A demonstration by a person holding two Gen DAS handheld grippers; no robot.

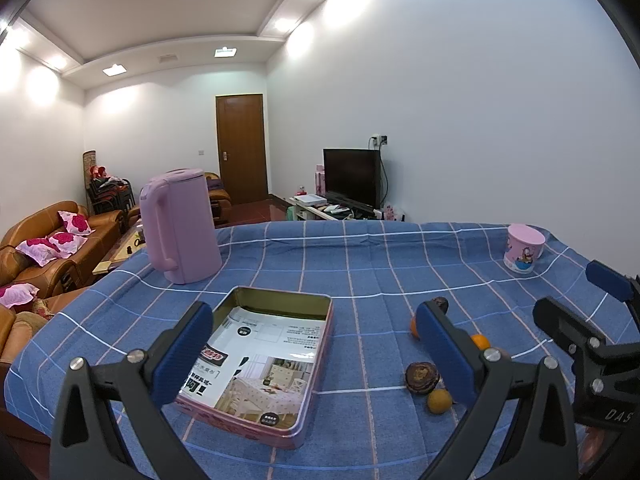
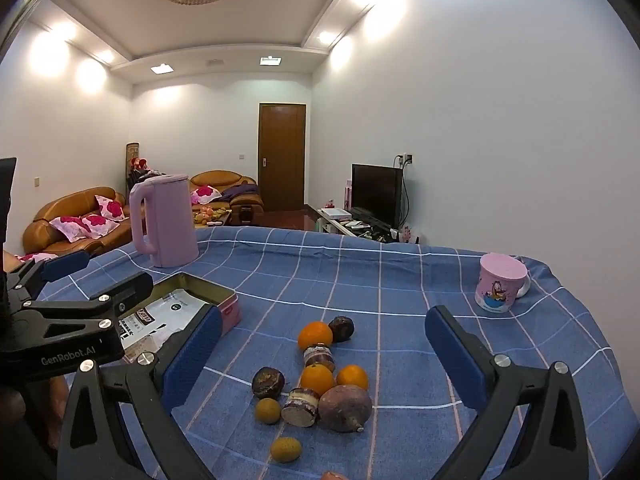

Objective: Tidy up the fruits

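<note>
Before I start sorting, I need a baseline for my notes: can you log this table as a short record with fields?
surface: table under a blue checked cloth
container: open pink tin, holding a printed leaflet, no fruit
fruit: loose pile on the cloth, right of the tin, none sorted yet
other items: pink kettle far left, pink mug far right
left gripper: open, empty, above the tin
right gripper: open, empty, above the pile

A blue checked tablecloth (image 2: 400, 280) covered the table, bearing a pink kettle (image 2: 166, 220), open tin (image 1: 264, 364), pink mug (image 2: 500, 282) and clustered fruits (image 2: 316, 372)
</note>
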